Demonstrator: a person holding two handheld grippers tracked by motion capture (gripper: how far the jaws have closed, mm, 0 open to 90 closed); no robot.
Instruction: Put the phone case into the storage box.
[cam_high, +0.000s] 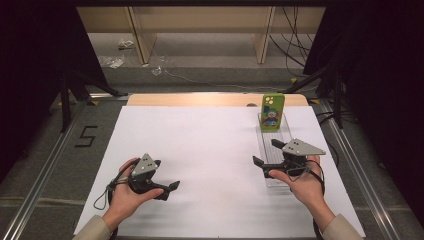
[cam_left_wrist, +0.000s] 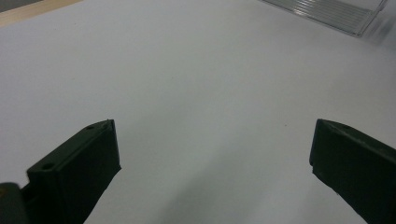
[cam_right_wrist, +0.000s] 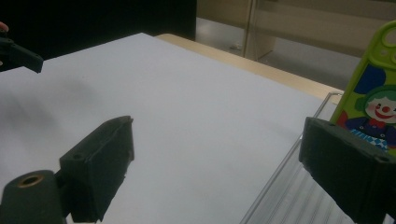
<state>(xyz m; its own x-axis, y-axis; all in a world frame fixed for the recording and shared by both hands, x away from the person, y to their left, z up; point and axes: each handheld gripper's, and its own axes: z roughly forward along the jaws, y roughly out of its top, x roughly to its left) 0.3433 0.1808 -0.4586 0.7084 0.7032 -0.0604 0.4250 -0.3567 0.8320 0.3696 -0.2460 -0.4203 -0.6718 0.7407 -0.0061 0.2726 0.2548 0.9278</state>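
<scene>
Phone case (cam_high: 272, 112), green with a clown printed on it, is standing upright at the far end of a clear ribbed rack (cam_high: 274, 145) on the right of the white sheet (cam_high: 210, 150). In the right gripper view the case (cam_right_wrist: 373, 93) is rising just behind the right-hand jaw, with the rack (cam_right_wrist: 280, 196) running underneath.

The right gripper (cam_high: 266, 156) is hovering over the near half of the rack, its jaws standing wide apart and gripping nothing. The left gripper (cam_high: 167, 189) is resting low over the sheet on the left, well apart from the rack, its jaws likewise spread and empty; in its own view the rack's corner (cam_left_wrist: 336, 14) is showing far off.

The step in hand is probably the reach for the case. To do it well, the right gripper should be travelling forward along the rack with its jaws kept open, turning so that one jaw is passing each flat face of the case, or each long edge, rather than nudging it from the front. Closing should be happening near the case's middle or upper part, above the slot, so the case is lifting straight up without dragging the light rack along. If the rack is sliding, the left gripper could be steadying its near end.
</scene>
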